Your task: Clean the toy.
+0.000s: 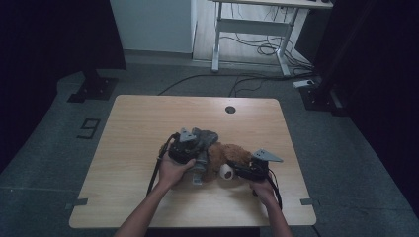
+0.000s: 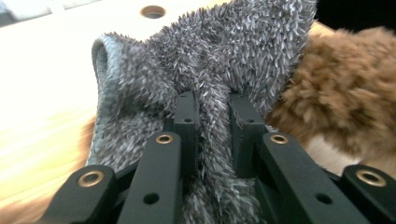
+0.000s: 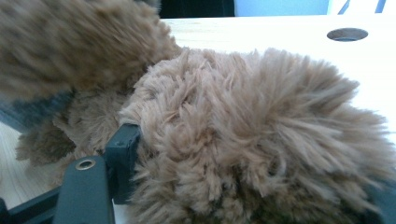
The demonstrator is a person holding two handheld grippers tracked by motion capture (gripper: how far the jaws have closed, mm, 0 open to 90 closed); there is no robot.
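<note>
A brown plush toy [image 1: 231,154] lies on the wooden table [image 1: 138,123], near its middle. A grey fuzzy cloth [image 1: 206,135] is draped at the toy's left end. My left gripper [image 1: 191,148] is shut on a fold of this grey cloth [image 2: 210,56], and the pinched pile shows between its black fingers [image 2: 187,112]. The brown toy [image 2: 345,88] lies just right of that grip. My right gripper [image 1: 243,170] is at the toy's right end, and its jaws press into the thick brown fur [image 3: 261,126]. One of its fingers [image 3: 123,140] shows; fur hides the other.
A round hole [image 1: 230,109] sits in the tabletop near the far edge. The left gripper's cable [image 1: 154,173] trails toward the front edge. Beyond the table, a white desk frame [image 1: 216,44] and loose cables [image 1: 257,49] stand on the grey floor.
</note>
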